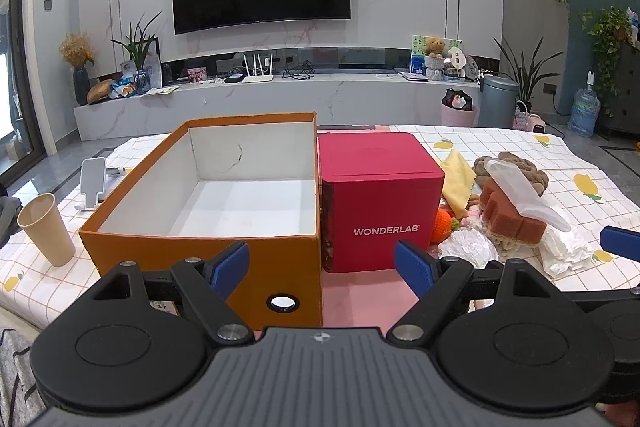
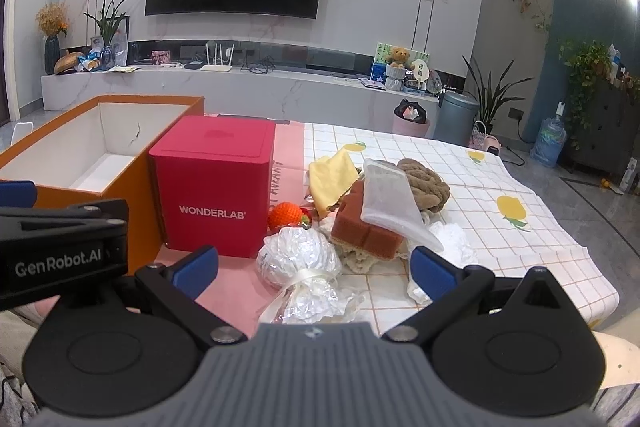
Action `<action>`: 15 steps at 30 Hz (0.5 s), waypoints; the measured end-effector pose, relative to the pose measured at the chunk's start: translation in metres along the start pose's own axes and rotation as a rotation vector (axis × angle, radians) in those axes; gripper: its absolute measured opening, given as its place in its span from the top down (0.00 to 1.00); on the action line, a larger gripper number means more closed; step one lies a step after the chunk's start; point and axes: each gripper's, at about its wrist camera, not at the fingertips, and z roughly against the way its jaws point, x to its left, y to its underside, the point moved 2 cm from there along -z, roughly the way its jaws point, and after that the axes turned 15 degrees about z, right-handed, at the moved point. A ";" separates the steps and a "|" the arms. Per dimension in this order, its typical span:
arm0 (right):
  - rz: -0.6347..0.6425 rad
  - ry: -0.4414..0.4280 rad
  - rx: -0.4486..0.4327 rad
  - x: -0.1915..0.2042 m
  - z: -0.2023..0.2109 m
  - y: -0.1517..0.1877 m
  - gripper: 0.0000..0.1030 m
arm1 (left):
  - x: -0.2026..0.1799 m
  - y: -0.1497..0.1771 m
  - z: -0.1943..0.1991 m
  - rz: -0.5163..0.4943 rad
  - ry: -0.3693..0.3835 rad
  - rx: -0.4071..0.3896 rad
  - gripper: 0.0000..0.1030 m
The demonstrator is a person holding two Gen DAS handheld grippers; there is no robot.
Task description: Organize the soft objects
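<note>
Soft objects pile (image 2: 372, 211) lies just ahead of your right gripper (image 2: 316, 269); both grippers' fingers (image 1: 414, 267) spread wide, holding nothing.

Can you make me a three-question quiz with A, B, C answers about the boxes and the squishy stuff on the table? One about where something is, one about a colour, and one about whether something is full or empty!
1. Where does the red WONDERLAB box stand?
A. Inside the orange box
B. Right beside the orange box
C. On the floor

2. What colour is the cloth leaning in the pile?
A. Yellow
B. Purple
C. Black

3. What is in the orange box?
A. Sponges
B. Toys
C. Nothing that shows

Answers:
1 B: the red box stands against the orange box's side, between it and the pile.
2 A: the cloth behind the orange knitted ball is pale yellow.
3 C: the left wrist view shows only its bare white floor; both hand-held grippers are open and carry nothing.
</note>
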 end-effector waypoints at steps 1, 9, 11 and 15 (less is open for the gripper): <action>0.000 0.000 0.000 0.000 0.000 0.000 0.03 | 0.000 0.000 0.000 0.001 0.000 0.000 0.06; 0.001 -0.003 0.002 0.001 0.000 0.001 0.03 | 0.000 0.001 0.000 -0.004 -0.004 -0.001 0.06; 0.000 -0.004 0.006 0.001 0.000 0.001 0.03 | 0.000 0.001 0.000 -0.005 -0.007 -0.002 0.06; 0.004 -0.004 0.008 0.001 0.000 0.001 0.03 | 0.000 0.001 0.000 -0.005 -0.007 -0.002 0.06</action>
